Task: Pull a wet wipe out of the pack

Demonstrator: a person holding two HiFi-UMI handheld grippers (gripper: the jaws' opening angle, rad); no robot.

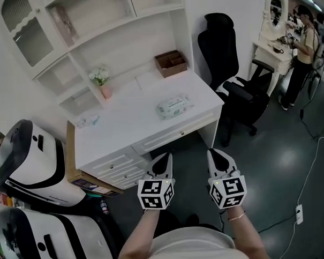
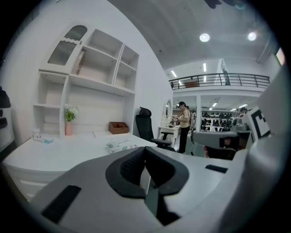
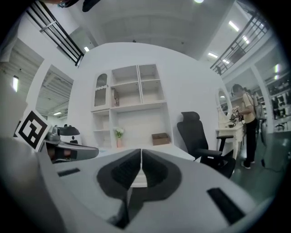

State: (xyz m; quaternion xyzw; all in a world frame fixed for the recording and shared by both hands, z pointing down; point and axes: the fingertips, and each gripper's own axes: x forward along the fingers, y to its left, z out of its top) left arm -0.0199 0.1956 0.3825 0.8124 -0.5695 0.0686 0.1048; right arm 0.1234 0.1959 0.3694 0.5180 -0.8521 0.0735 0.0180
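Note:
A pack of wet wipes (image 1: 174,106), white with green print, lies flat on the white desk (image 1: 130,127) toward its right end. The left gripper view shows the same pack (image 2: 119,146) beyond the jaws, some way off. My left gripper (image 1: 164,159) and right gripper (image 1: 213,154) are held side by side in front of the desk, well short of the pack, above the dark floor. Both point toward the desk, nearly level. Each has its jaws shut with nothing between them: left gripper (image 2: 145,152), right gripper (image 3: 141,154).
A brown wooden organiser (image 1: 171,63) and a small pink vase with flowers (image 1: 102,83) stand at the back of the desk under white shelves. A black office chair (image 1: 232,85) is right of the desk. White machines (image 1: 29,164) crowd the left. A person (image 1: 303,50) stands far right.

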